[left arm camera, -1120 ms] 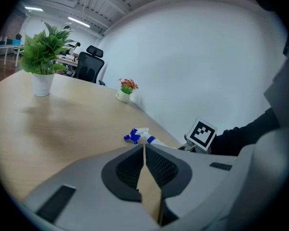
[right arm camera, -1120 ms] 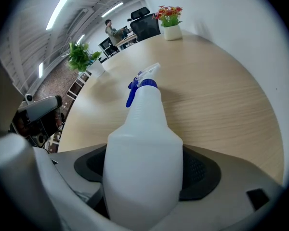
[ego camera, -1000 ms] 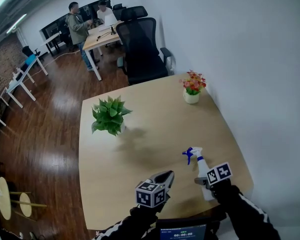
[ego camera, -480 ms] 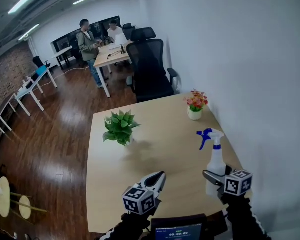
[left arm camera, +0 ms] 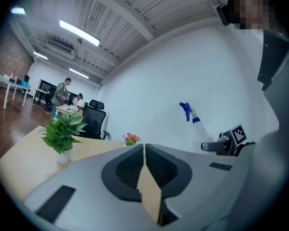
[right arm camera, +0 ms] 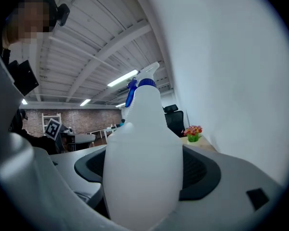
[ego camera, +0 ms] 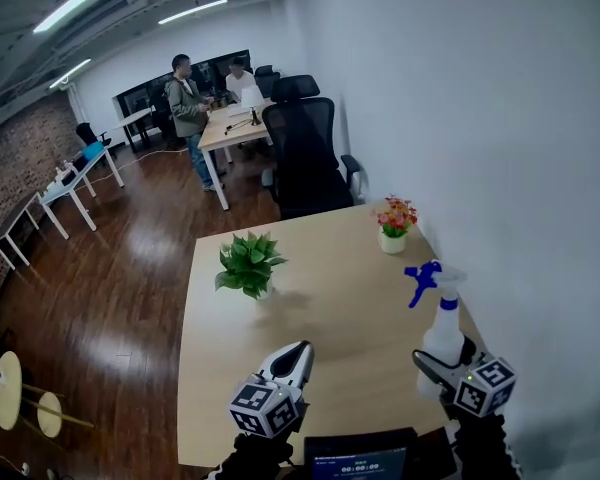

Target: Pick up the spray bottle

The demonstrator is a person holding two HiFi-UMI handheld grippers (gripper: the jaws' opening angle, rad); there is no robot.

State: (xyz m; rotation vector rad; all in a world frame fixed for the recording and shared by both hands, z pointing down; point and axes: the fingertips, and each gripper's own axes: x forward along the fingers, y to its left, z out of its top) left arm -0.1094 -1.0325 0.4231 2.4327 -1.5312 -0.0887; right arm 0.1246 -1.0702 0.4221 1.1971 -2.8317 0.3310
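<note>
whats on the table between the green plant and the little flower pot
Nothing. The head view shows only bare table between the green plant and the flower pot.

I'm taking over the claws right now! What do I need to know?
Right claw: shut on the spray bottle, which is upright and off the table, near its right edge.
Left claw: shut, empty, over the table's near side.
Done: the bottle is picked up.
Left: nothing of the pick-up; just hold it steady.
</note>
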